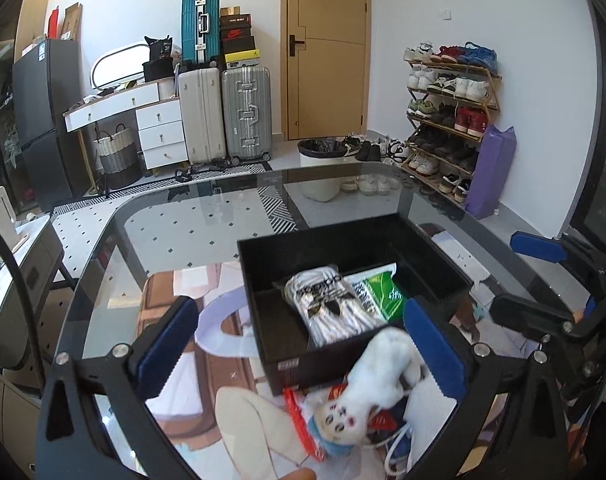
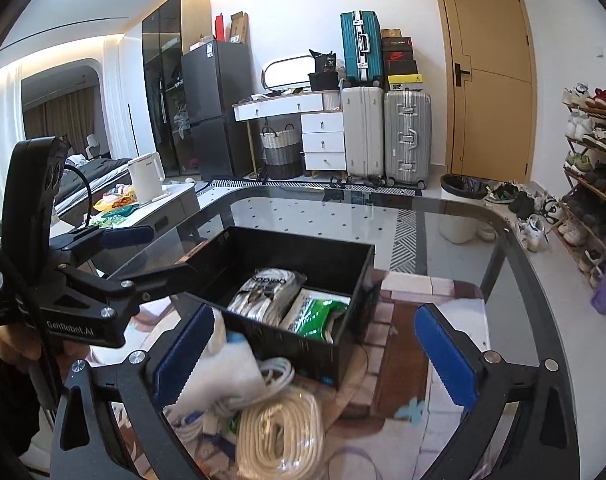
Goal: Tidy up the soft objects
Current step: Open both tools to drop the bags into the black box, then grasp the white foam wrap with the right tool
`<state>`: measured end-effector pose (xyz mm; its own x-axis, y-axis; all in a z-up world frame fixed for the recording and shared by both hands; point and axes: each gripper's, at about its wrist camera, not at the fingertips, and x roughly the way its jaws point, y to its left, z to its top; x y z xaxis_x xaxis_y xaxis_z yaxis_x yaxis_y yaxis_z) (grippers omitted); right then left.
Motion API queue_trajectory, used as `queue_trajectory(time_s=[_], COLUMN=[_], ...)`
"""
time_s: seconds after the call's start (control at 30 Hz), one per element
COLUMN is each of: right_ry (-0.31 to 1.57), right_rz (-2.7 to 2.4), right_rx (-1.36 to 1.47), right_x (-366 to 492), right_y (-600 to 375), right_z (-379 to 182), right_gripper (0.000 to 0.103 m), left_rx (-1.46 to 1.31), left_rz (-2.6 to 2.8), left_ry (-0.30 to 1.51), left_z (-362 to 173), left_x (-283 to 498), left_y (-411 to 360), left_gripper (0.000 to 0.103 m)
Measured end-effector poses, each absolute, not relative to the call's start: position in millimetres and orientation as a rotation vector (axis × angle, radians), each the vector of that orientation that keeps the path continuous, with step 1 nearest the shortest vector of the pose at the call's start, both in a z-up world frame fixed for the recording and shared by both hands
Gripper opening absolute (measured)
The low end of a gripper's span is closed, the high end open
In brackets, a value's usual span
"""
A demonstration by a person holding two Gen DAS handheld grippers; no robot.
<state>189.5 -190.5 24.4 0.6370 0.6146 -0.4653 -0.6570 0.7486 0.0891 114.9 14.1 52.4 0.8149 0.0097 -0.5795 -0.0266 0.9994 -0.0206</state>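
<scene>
We see a white plush toy [image 1: 377, 380] with a painted face lying just in front of our left gripper [image 1: 303, 344], at the near wall of the black box [image 1: 263, 304]. Both our grippers are wide open and hold nothing. Only the right gripper [image 2: 315, 350] view shows a coiled white rope [image 2: 279, 436] lying below it.

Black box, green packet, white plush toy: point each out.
black box [image 1: 259, 276], left wrist view, on its left wall.
green packet [image 2: 323, 314], right wrist view, on its green face.
white plush toy [image 1: 379, 376], left wrist view, on its white body.
</scene>
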Motion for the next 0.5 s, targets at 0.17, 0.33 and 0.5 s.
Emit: queue_trajectory(time_s=[0.17,0.33,0.5], right_ry=[0.516,0.538,0.544], right_rz=[0.730,0.755,0.796], right_rx=[-0.075,-0.066,-0.093], right_x=[180,170,159], right_y=[-198,-198,-191], right_z=[19,14,17], right_gripper=[0.102,0.102,0.102], left_rx=[-0.027,-0.036,-0.039], left_rz=[0.031,0.046,0.054], left_ry=[0.622,0.632,0.642], left_z=[48,43,34], left_x=[103,92,80], left_y=[13,15,18], left_gripper=[0.103,0.103,0.103])
